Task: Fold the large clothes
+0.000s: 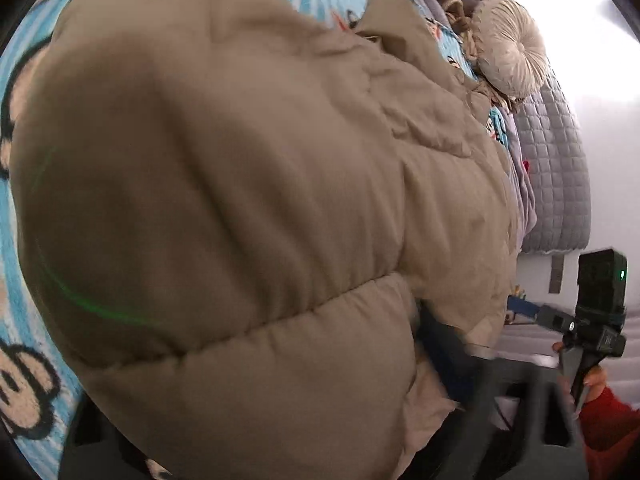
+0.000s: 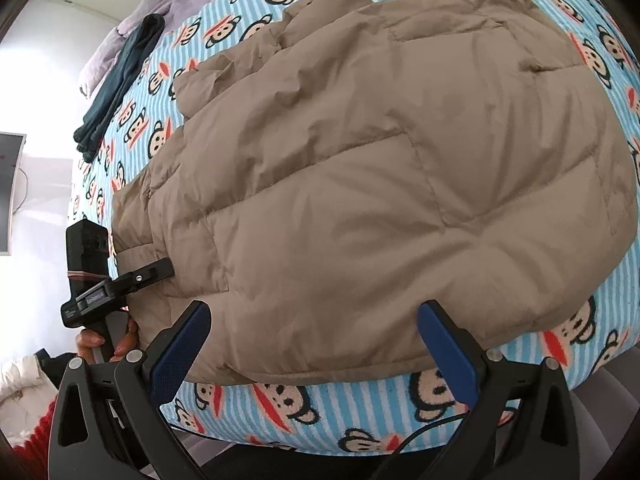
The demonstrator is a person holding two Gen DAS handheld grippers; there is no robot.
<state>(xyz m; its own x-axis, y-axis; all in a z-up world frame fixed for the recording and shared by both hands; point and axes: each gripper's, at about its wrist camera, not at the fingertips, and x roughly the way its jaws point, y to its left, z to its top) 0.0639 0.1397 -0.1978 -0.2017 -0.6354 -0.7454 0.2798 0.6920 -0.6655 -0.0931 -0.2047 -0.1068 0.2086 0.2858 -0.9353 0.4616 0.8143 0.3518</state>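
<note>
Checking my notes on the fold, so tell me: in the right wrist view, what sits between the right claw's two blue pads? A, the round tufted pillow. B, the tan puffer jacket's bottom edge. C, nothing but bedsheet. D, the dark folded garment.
B: the tan puffer jacket has its edge lying between the right claw pads, which stand wide apart.
</note>
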